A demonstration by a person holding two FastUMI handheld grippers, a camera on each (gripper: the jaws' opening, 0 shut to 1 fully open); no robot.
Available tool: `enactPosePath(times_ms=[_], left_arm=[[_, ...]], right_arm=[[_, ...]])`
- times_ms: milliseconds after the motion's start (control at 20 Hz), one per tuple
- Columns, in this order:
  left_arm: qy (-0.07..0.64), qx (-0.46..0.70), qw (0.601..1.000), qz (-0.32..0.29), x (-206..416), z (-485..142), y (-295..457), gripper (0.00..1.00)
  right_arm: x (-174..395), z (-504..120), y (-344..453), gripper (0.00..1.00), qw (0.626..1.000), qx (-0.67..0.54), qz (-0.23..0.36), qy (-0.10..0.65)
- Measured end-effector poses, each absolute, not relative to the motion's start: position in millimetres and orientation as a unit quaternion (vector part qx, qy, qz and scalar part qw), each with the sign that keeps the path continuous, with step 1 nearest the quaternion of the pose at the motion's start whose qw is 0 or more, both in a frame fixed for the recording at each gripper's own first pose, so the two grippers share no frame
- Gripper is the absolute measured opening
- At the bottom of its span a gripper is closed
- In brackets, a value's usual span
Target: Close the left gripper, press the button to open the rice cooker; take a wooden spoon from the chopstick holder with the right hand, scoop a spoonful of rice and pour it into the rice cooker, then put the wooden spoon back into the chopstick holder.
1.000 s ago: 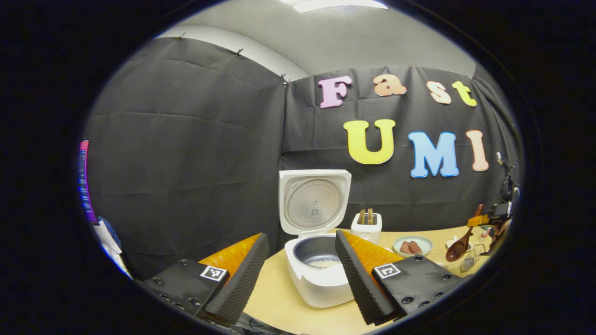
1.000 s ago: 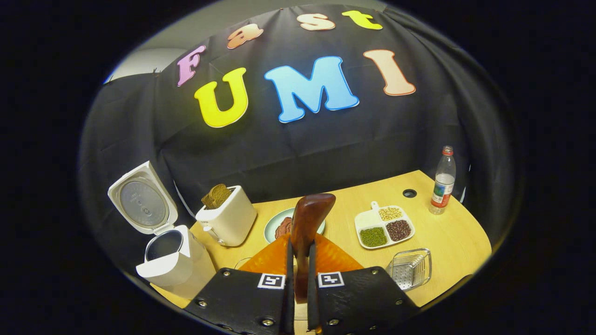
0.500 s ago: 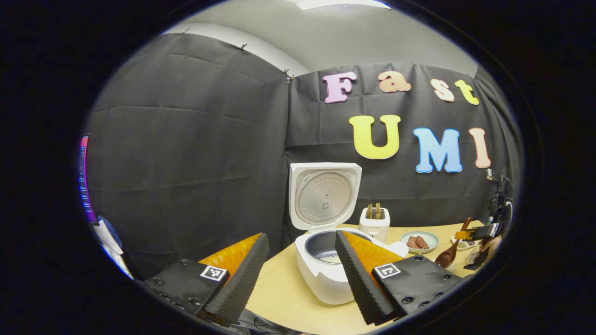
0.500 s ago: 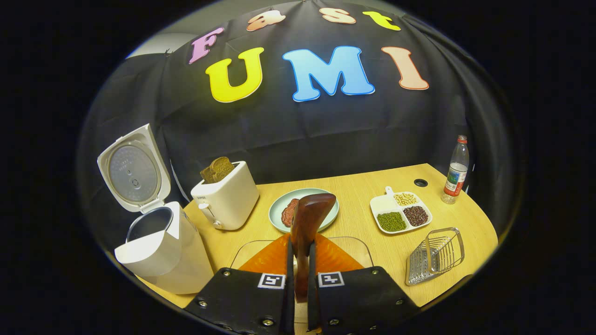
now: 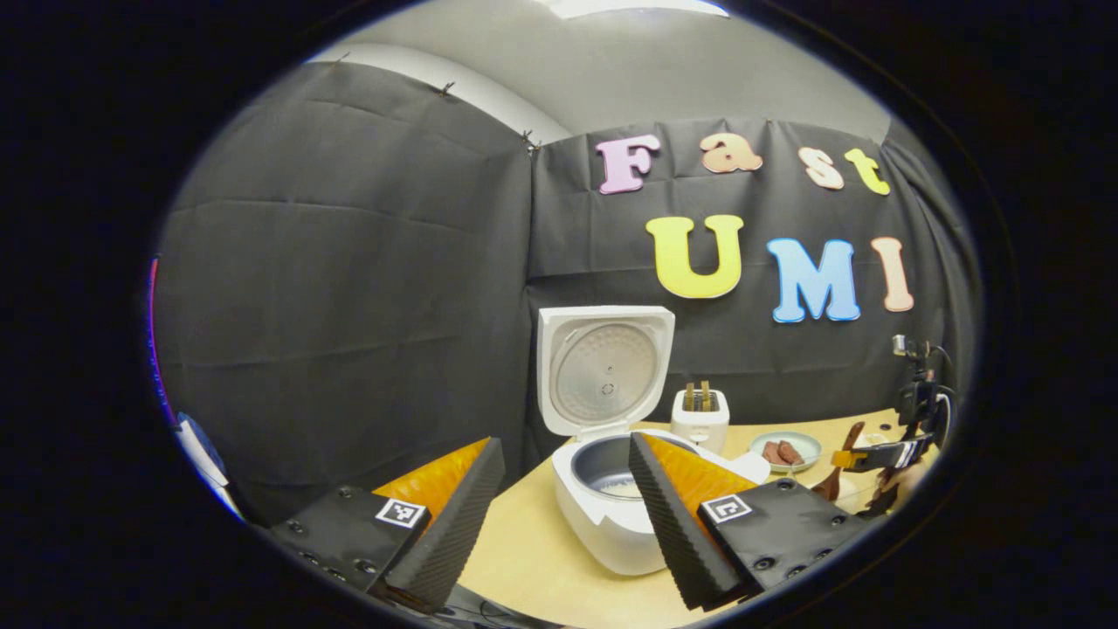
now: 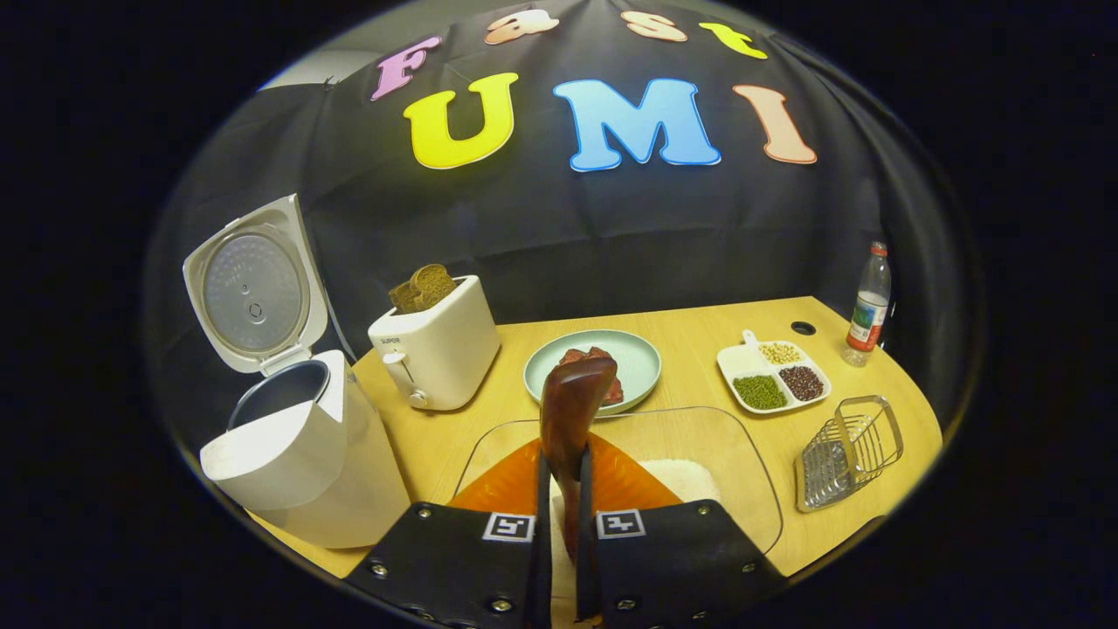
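The white rice cooker (image 5: 603, 515) stands with its lid (image 5: 605, 365) raised, and a little rice lies in its pot. My left gripper (image 5: 564, 445) hangs open in front of it, holding nothing. In the right gripper view the cooker (image 6: 297, 463) is at the left. My right gripper (image 6: 563, 459) is shut on the dark wooden spoon (image 6: 572, 406), whose bowl points forward over the glass dish of rice (image 6: 699, 476). The wire chopstick holder (image 6: 847, 450) lies at the right. Far right in the left gripper view, the right gripper (image 5: 860, 459) carries the spoon (image 5: 834, 480).
A white toaster (image 6: 432, 354) with bread stands behind the glass dish. Beyond it are a pale green plate (image 6: 638, 358) with food, a divided dish (image 6: 773, 380) of beans and a water bottle (image 6: 865, 306). The table's front edge runs just beneath both grippers.
My right gripper has come down and forward with the spoon, so the glass dish of rice now lies right under it. The left gripper has stayed open and barely shifted.
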State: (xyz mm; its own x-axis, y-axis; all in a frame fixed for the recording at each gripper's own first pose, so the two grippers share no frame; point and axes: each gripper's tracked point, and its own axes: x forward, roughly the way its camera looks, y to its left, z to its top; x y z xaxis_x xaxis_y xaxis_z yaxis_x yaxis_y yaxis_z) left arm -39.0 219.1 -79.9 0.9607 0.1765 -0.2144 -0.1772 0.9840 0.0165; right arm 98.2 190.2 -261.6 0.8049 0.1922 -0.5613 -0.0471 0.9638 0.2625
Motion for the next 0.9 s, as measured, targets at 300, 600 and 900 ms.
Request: enactPosePath(times_ms=[300,600,900], left_arm=[[0.106,-0.004,0.991,0.083,-37,-80,219,0.97],[0.105,0.002,0.992,0.073,-34,-80,217,0.97],[0.102,0.011,0.993,0.053,-27,-75,203,0.95]], right_arm=[[92,-261,203,0.12,0.915,0.223,0.071,0.328],[93,-279,164,0.11,0.856,0.384,0.023,0.346],[88,-287,131,0.11,0.803,0.496,-0.013,0.329]])
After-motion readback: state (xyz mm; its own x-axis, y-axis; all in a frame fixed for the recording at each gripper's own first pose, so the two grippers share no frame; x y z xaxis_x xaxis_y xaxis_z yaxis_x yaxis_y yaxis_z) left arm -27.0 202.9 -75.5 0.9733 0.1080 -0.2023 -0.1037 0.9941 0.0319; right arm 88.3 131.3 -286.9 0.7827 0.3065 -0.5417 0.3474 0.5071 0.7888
